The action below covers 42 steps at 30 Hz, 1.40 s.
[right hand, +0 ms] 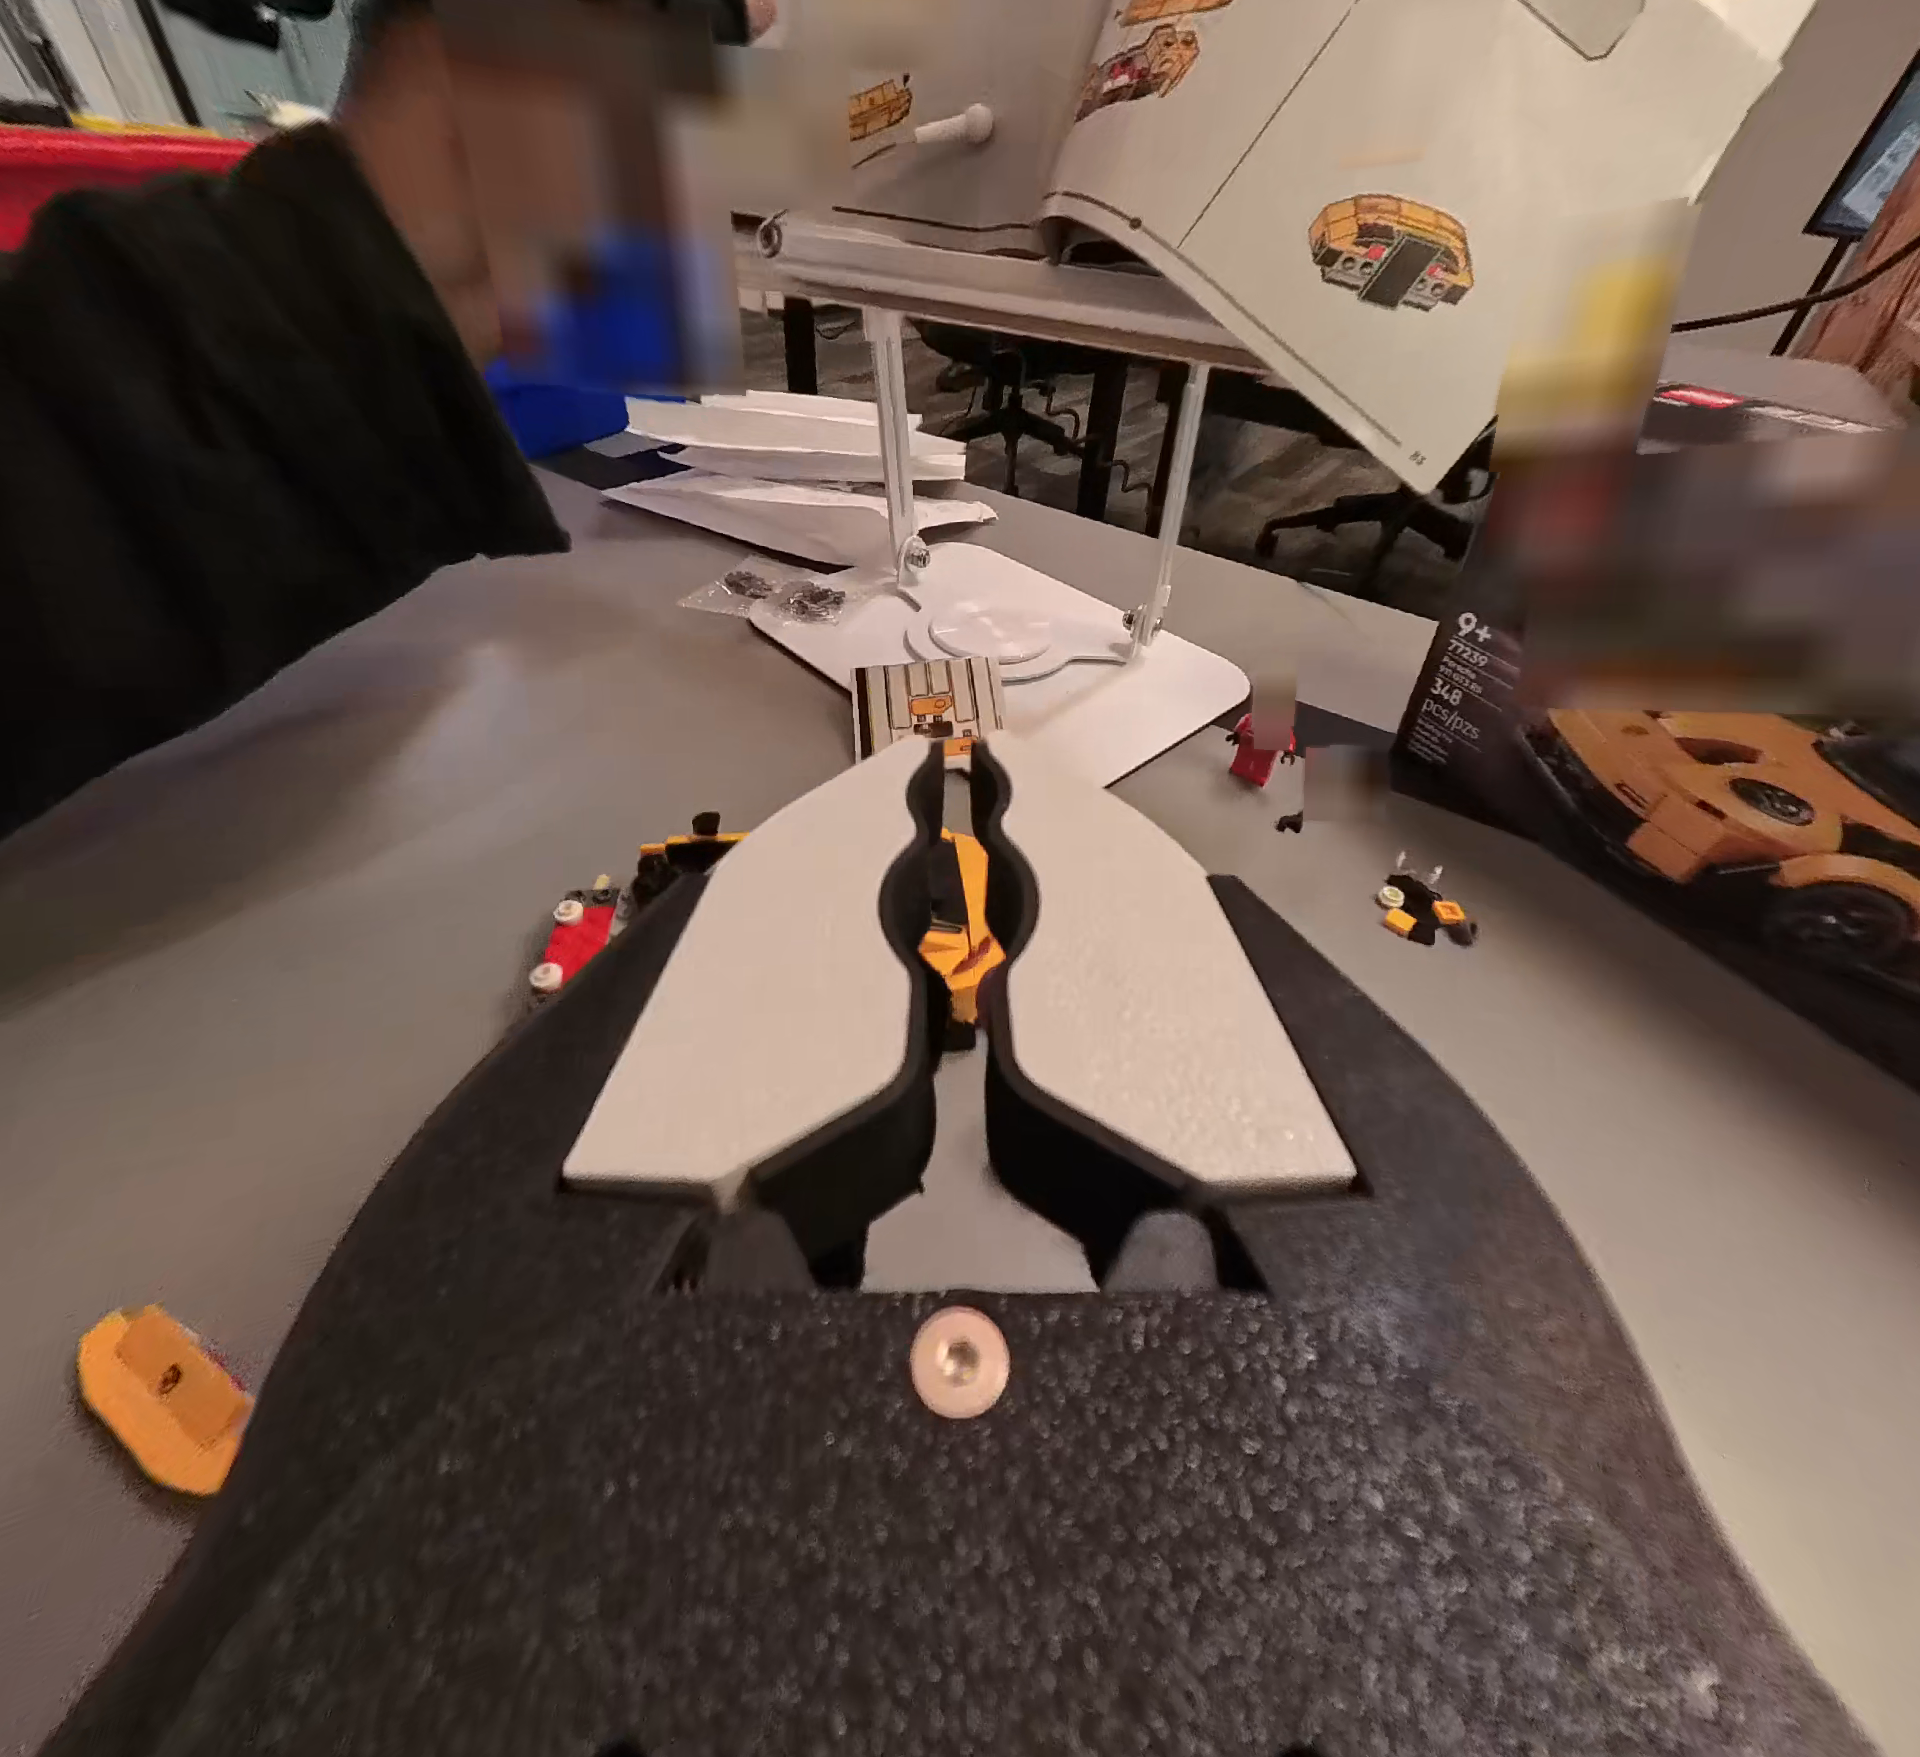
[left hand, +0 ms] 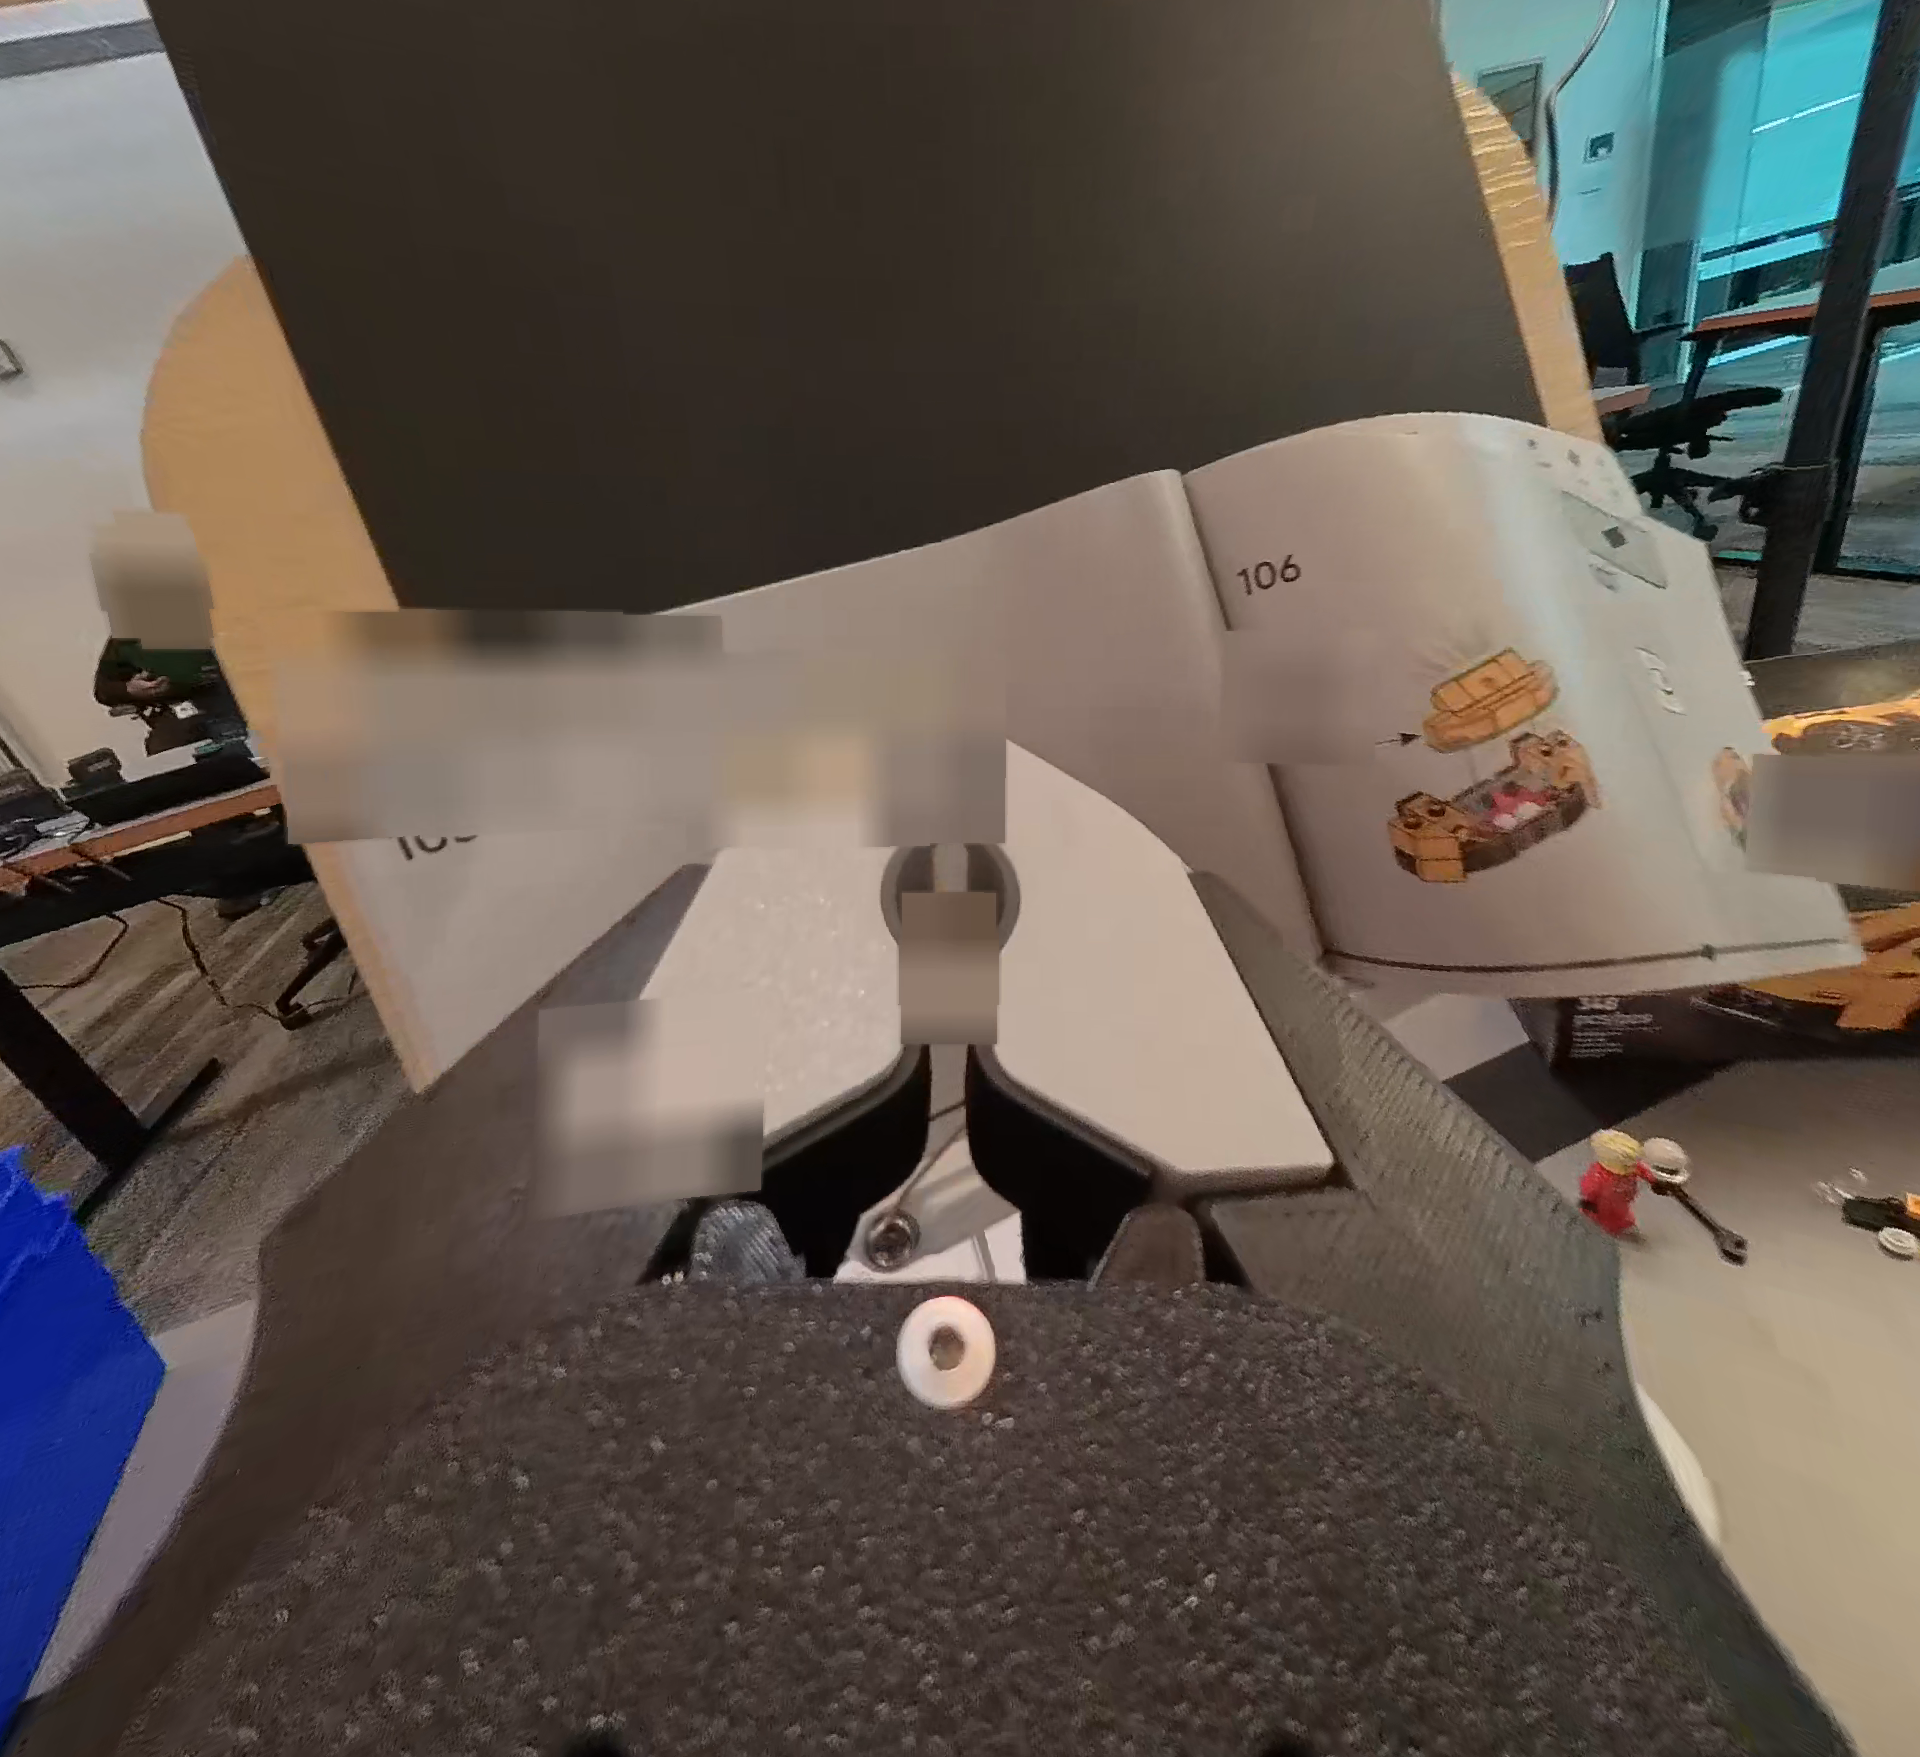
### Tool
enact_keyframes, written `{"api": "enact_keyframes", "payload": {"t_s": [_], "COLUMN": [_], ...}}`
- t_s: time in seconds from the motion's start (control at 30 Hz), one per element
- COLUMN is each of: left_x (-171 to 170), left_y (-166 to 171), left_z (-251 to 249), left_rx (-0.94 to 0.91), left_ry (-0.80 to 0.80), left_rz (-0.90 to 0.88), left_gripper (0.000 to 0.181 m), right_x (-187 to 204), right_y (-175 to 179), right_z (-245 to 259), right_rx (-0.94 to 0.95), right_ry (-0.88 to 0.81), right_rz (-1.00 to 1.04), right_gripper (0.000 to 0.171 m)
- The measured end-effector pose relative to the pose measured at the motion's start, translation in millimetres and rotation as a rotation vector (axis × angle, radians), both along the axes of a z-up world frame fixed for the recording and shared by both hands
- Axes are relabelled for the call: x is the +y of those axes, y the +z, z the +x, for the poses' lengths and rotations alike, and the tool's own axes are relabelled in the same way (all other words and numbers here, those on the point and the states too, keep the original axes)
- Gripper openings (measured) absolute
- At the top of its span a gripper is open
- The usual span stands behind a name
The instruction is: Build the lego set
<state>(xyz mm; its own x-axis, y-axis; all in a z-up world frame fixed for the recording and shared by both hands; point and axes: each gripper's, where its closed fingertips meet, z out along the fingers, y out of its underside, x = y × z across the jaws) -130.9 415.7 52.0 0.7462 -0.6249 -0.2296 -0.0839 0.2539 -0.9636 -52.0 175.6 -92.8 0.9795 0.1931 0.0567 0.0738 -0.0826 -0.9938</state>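
Orange plastic shows nearest in the right wrist view: a loose curved orange piece (right hand: 156,1395) lies on the grey bench (right hand: 1558,1344) at the lower left. The right hand-held gripper (right hand: 958,751) is seen narrowed almost to closing, with the orange car assembly (right hand: 961,938) visible through the slot between its fingers; whether it is gripped cannot be told. A red and black sub-assembly (right hand: 582,938) lies just left of it. Farther off, a red minifigure (right hand: 1259,757) stands near the set's box (right hand: 1714,834). Beyond, the open instruction booklet (right hand: 1351,97) is propped on a white stand (right hand: 1039,647). The left hand-held gripper (left hand: 948,918) is raised toward the booklet, its tips blurred over, so its state cannot be told.
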Motion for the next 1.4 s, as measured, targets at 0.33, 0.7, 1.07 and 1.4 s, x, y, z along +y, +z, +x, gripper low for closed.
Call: {"api": "enact_keyframes", "payload": {"t_s": [0.33,0.7,1.07,1.4], "left_x": [23,19,18,13], "left_y": [-7,-19,-31,-36], "left_z": [4,5,9,-13], "left_rx": [0.005,0.049,0.068,0.004], "left_ry": [-0.036,-0.032,-0.045,-0.047], "left_rz": [-0.018,-0.037,-0.047,-0.096], "left_gripper": [0.0,0.0,0.0,0.0], "right_x": [6,6,6,5], "right_y": [-11,-15,-19,-16], "right_z": [0,-2,-6,-5], "right_rx": [-0.015,-0.026,-0.048,-0.056], "right_ry": [-0.007,0.004,0.027,0.024], "right_rz": [-0.029,-0.048,-0.061,-0.046], "right_gripper": [0.004,0.005,0.004,0.003]}}
